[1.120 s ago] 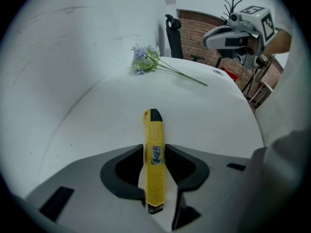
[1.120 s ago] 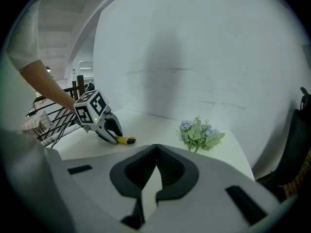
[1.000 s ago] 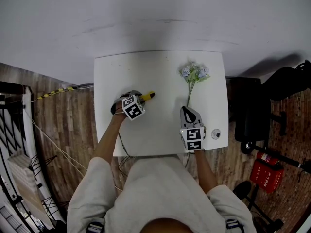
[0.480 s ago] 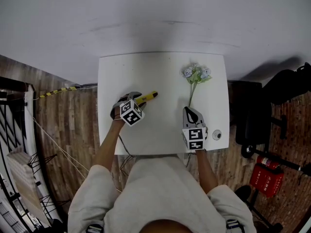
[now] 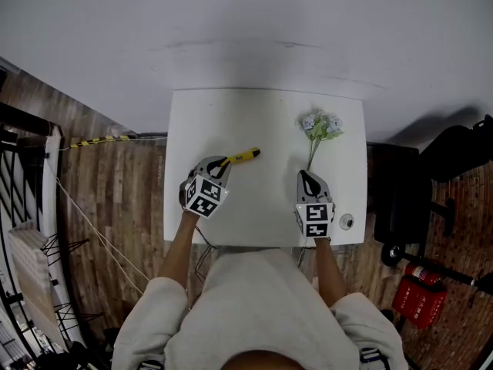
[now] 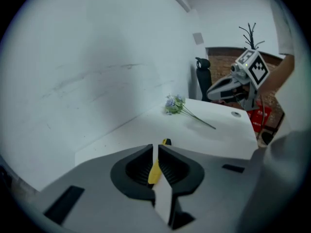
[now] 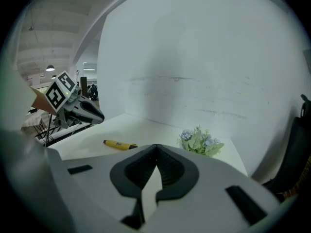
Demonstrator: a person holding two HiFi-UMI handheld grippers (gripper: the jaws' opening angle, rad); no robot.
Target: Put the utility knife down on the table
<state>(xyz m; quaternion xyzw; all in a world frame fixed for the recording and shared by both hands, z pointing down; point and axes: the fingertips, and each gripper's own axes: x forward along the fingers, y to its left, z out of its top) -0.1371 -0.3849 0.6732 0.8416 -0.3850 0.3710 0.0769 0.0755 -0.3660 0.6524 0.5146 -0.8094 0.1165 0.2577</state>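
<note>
White counter point(image 5: 262, 206), three items lying on it.
A yellow utility knife point(image 5: 242, 157) lies left of centre, a flower sprig point(image 5: 320, 128) at the far right, and a small round object point(image 5: 347, 222) near the right front corner.

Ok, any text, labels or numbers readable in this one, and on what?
No readable text anywhere.
Utility knife: small dark mark on the yellow body, too small to read.
Fire extinguisher: any label is too small to read.
Left marker cube and right marker cube: black-and-white square patterns, no letters.
</note>
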